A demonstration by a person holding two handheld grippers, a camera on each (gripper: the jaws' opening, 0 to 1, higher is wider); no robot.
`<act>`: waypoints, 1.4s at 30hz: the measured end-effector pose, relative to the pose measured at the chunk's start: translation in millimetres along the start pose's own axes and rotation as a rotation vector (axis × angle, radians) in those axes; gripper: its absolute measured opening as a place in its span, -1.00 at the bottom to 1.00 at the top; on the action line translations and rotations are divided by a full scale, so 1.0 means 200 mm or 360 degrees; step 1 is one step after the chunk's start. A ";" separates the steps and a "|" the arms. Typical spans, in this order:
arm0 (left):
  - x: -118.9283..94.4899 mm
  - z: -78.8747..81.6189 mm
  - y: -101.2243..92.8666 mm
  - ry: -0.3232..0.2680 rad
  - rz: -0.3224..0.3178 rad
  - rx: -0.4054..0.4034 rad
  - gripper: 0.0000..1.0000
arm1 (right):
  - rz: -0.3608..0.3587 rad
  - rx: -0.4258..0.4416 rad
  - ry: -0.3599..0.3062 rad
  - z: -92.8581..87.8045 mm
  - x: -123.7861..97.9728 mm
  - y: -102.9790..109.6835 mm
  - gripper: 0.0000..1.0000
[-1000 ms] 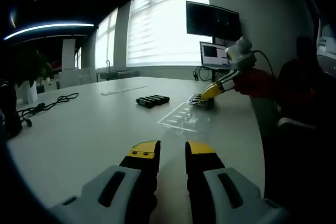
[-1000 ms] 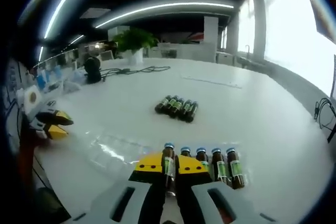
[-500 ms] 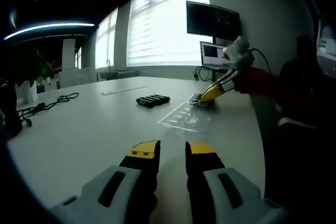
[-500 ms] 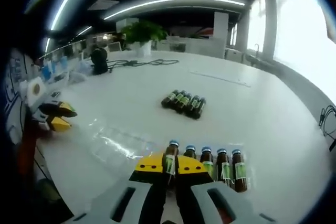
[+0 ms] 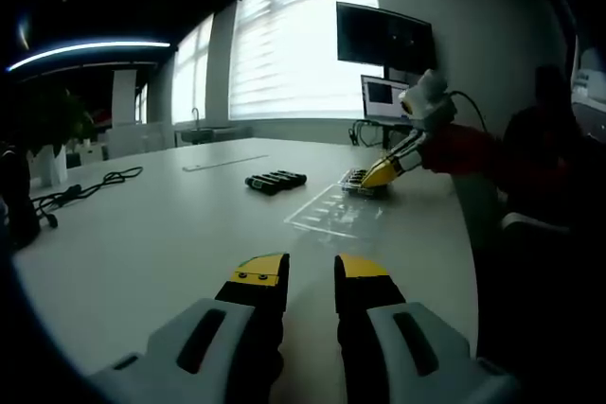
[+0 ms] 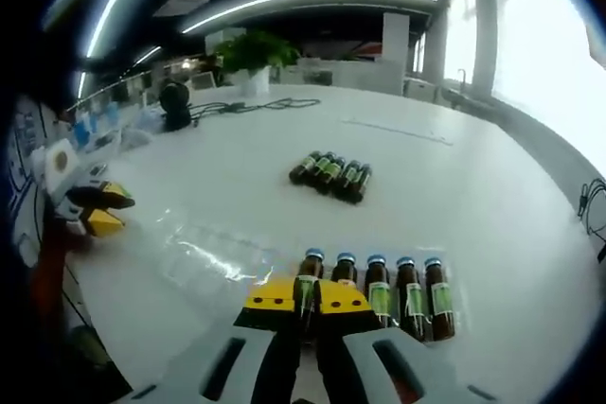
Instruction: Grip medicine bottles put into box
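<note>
Left gripper view first: the left gripper (image 5: 311,276) sits low over the white surface (image 5: 170,224), fingers apart with nothing between them. Out around 12 o'clock there's a dark cluster of loose bottles (image 5: 276,180) lying on the surface, too small here to count. At about 1 o'clock the right gripper (image 5: 377,175) pokes down at another row of bottles by a clear plastic tray (image 5: 333,211). This view also gets the stuff the other one misses — two screens, a wall monitor (image 5: 383,38) and a laptop (image 5: 386,99), plus bright windows.

Right gripper view: here you can actually count. Five brown bottles with blue caps lie side by side in a row, and the right gripper (image 6: 305,296) has its fingers closed on the leftmost bottle (image 6: 305,280) of the row; the other four bottles (image 6: 402,283) lie just beside it toward 3 o'clock. Further out at 12 o'clock is the loose group (image 6: 331,176) — five more, lying touching each other. The clear tray (image 6: 210,251) is at about 10 o'clock from the fingers, near the row. The left gripper (image 6: 95,208) shows at 9 o'clock, and a potted plant (image 6: 253,52) stands at the far end of the surface.
</note>
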State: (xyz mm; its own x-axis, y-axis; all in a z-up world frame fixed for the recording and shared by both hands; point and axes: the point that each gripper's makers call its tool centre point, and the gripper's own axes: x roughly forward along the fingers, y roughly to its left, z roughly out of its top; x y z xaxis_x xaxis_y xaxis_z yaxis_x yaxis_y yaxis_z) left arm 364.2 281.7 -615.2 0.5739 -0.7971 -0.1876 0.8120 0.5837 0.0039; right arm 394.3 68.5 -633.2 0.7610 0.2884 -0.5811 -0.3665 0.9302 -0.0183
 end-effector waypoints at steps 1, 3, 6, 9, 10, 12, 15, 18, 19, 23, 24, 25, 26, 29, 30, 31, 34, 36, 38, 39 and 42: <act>0.00 0.00 0.00 0.0000 0.0000 0.0000 -0.73 | -0.0002 0.0006 -0.0004 0.00 0.00 0.00 -0.96; 0.00 0.00 0.00 0.0001 0.0001 0.0002 -0.73 | -0.0005 0.0004 -0.0011 0.00 0.00 0.00 -0.96; 0.00 0.00 0.00 0.0001 0.0001 0.0002 -0.73 | -0.0003 0.0003 -0.0011 0.00 0.00 0.00 -0.96; 0.00 0.00 0.00 0.0001 0.0002 0.0004 -0.73 | 0.0003 0.0003 -0.0010 0.00 0.00 0.00 -0.96; 0.00 0.00 0.00 0.0001 0.0002 0.0004 -0.73 | 0.0004 0.0007 -0.0013 0.00 0.00 0.00 -0.96; 0.00 0.00 0.00 0.0001 0.0003 0.0005 -0.73 | 0.0006 0.0005 -0.0020 0.00 0.00 0.00 -0.96; 0.00 0.00 0.00 0.0000 0.0002 0.0005 -0.73 | 0.0005 0.0026 -0.0032 0.01 0.00 0.00 -0.98; 0.00 0.00 0.00 0.0000 0.0002 0.0004 -0.73 | -0.0019 0.0037 -0.0114 0.05 -0.02 -0.02 -0.98; 0.00 0.00 0.00 -0.0001 0.0002 0.0004 -0.73 | -0.0019 0.0039 -0.0120 0.06 -0.02 -0.03 -0.98; 0.00 0.00 0.00 -0.0001 0.0002 0.0003 -0.73 | -0.0033 0.0031 -0.0148 0.09 -0.03 -0.04 -0.97; 0.00 0.00 0.00 -0.0002 0.0001 0.0003 -0.73 | -0.0032 0.0023 -0.0159 0.10 -0.03 -0.04 -0.97; 0.00 0.00 0.00 -0.0002 0.0001 0.0004 -0.73 | -0.0032 0.0023 -0.0168 0.11 -0.03 -0.04 -0.97; 0.00 0.00 0.00 -0.0002 0.0000 0.0004 -0.73 | -0.0032 0.0023 -0.0177 0.11 -0.03 -0.05 -0.96; 0.00 0.00 0.00 -0.0002 -0.0001 0.0002 -0.73 | -0.0041 -0.0010 -0.0213 0.15 -0.02 -0.05 -0.95; 0.00 0.00 0.00 -0.0002 -0.0001 0.0002 -0.73 | -0.0045 -0.0019 -0.0221 0.16 -0.02 -0.06 -0.95; 0.00 0.00 0.00 -0.0002 -0.0001 0.0003 -0.73 | -0.0052 -0.0021 -0.0225 0.16 -0.01 -0.07 -0.94; 0.00 0.00 0.00 -0.0003 -0.0001 0.0003 -0.73 | -0.0054 -0.0022 -0.0234 0.18 0.00 -0.09 -0.93; 0.00 0.00 0.00 -0.0004 -0.0001 0.0003 -0.73 | -0.0062 -0.0029 -0.0242 0.20 0.00 -0.09 -0.93; 0.00 0.00 0.00 -0.0004 -0.0003 0.0002 -0.73 | -0.0068 -0.0043 -0.0258 0.22 0.00 -0.10 -0.92; 0.00 0.00 0.00 -0.0004 -0.0003 0.0002 -0.73 | -0.0068 -0.0050 -0.0259 0.24 0.01 -0.10 -0.91; 0.00 0.00 0.00 -0.0005 -0.0004 0.0002 -0.73 | -0.0079 -0.0082 -0.0277 0.27 0.02 -0.10 -0.90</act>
State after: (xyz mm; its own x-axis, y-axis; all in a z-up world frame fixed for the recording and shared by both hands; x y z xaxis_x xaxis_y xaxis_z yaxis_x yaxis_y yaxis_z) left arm 363.9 280.9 -614.6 0.5722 -0.7990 -0.1847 0.8135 0.5815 0.0048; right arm 434.4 62.9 -590.5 0.8583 0.2818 -0.4288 -0.3500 0.9326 -0.0877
